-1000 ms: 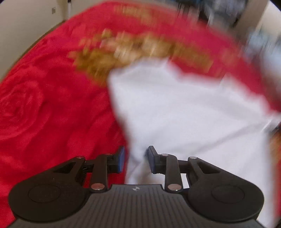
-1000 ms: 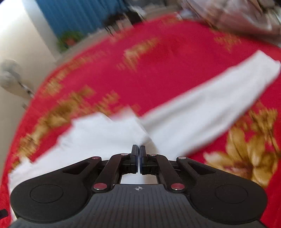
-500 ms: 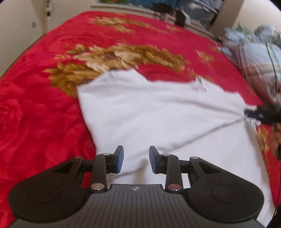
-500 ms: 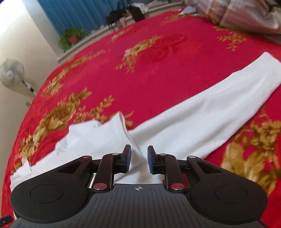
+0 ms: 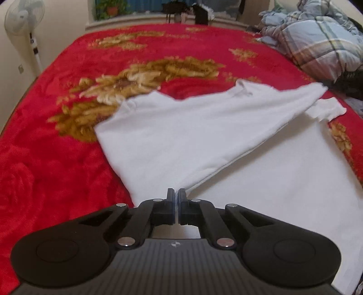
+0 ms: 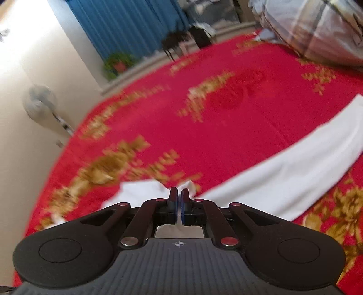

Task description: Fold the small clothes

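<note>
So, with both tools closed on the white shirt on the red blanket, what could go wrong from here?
1. The left tool pinches only a thin edge of the white cotton shirt; the fabric may slip out when it is pulled.
2. The fold line runs diagonally across the shirt, so the fold may end up crooked.
3. The right tool grips bunched fabric, and the plush red floral blanket may drag on the shirt and add wrinkles.

One white cotton T-shirt [image 5: 181, 140]. One red plush blanket with gold flowers [image 5: 56, 158]. One crumpled plaid grey-blue quilt [image 5: 317, 40]. One white pedestal fan [image 5: 25, 20]. One potted green plant [image 6: 118, 63]. Two black two-finger grippers: left gripper [image 5: 176, 199], right gripper [image 6: 179, 199].
</note>
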### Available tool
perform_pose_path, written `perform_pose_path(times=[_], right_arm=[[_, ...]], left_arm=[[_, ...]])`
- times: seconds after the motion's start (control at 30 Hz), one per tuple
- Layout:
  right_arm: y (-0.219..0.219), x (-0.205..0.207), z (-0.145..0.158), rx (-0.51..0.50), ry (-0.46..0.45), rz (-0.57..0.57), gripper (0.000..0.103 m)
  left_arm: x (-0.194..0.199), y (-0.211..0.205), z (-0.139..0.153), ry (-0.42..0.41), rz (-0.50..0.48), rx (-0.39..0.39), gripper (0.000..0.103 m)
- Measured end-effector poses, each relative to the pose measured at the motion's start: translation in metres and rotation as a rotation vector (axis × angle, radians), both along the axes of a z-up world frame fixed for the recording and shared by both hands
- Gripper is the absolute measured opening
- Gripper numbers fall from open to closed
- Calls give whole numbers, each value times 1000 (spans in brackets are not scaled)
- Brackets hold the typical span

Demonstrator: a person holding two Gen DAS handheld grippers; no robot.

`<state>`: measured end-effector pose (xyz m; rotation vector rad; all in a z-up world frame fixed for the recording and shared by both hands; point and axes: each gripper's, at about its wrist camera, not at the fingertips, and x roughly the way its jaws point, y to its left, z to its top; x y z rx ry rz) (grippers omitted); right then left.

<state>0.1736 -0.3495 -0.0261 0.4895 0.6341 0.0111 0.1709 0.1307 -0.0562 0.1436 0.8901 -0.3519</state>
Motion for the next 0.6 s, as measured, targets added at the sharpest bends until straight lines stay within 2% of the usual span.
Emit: perform_pose_path(times=[0.07,0.17,0.2,0.23,0.3,0.37,0.4,0.47,0.53,0.57,0.6], right_arm=[[-2,-1,-3,-59,36,-2,2],[-11,11,-41,-79,252,-23,2],[-14,10,-49,-104,293,-55,3],[-15,8,-52,-130,302,-85,5],[-16,1,-45,-139,227,-96,6],[-12,-2,-38,-112,142,-44,6],[-8,-2,-39,-94,118,-4,6],[-5,4,-51,-64,142,51,7],[-1,10,-70,-101,253,62,7],[-3,10,-75,-110,260,51,7],[-6,10,-73,-92,257,46,7]], left_arm=[[-2,5,6,24,-8,-15,2],[-4,4,2,86,-54,28,2],[-5,5,2,94,-53,30,2],[-6,8,4,88,-48,8,2],[-6,15,15,52,-29,-100,4],[-2,16,20,35,-12,-180,4],[0,14,20,33,-1,-192,5],[8,10,7,69,48,-175,8],[18,3,-19,166,89,-97,11],[20,2,-26,183,92,-78,11],[19,0,-24,160,89,-77,12]])
